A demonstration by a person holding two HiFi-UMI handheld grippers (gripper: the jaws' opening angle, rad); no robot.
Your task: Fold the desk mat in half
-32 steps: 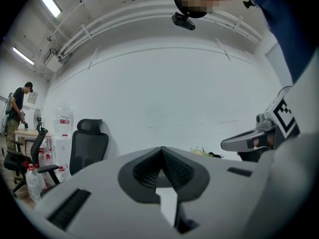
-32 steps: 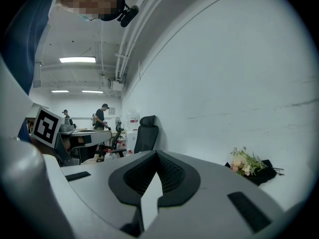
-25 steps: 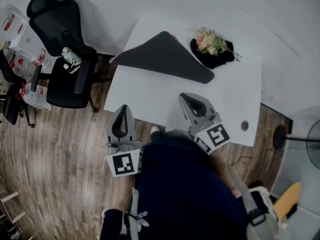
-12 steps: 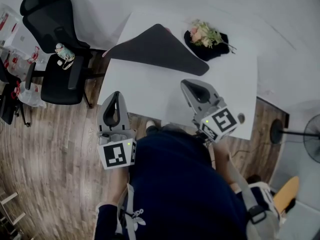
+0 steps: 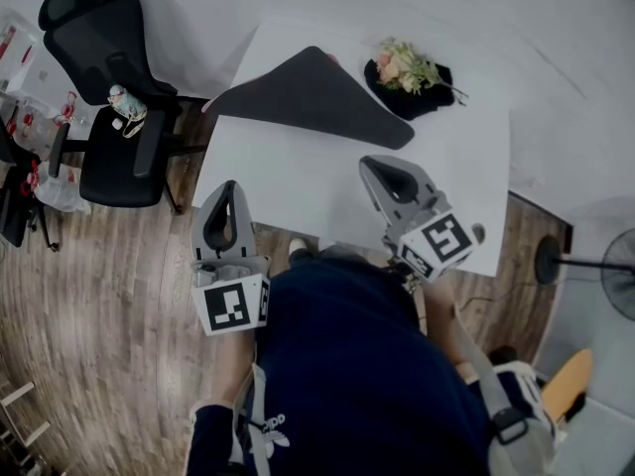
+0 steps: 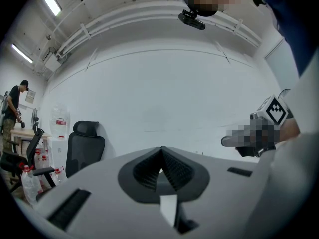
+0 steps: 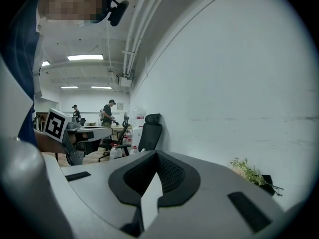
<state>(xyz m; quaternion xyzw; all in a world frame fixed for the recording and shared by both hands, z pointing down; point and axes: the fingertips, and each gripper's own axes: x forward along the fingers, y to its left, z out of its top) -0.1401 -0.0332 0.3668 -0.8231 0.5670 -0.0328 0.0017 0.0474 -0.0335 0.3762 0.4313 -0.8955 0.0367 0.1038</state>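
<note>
The dark desk mat (image 5: 308, 97) lies on the far part of the white table (image 5: 288, 181), doubled over into a rough triangle with a pale edge at its left corner. My left gripper (image 5: 225, 188) hangs off the table's near left edge, over the wooden floor, shut and empty. My right gripper (image 5: 371, 167) hovers above the table's near edge, also shut on nothing. Both are well short of the mat. In the left gripper view the gripper (image 6: 161, 149) points at a bare wall; in the right gripper view the gripper (image 7: 155, 154) does the same.
A bunch of flowers (image 5: 402, 67) on a black cloth sits just right of the mat. A black office chair (image 5: 109, 77) with a small toy (image 5: 124, 107) stands left of the table. A floor fan (image 5: 615, 281) is at the far right. People stand far off in the room.
The head view has shifted slightly, so the table sits a little higher in frame. Both grippers have stayed shut near my body. The mat has not moved.
</note>
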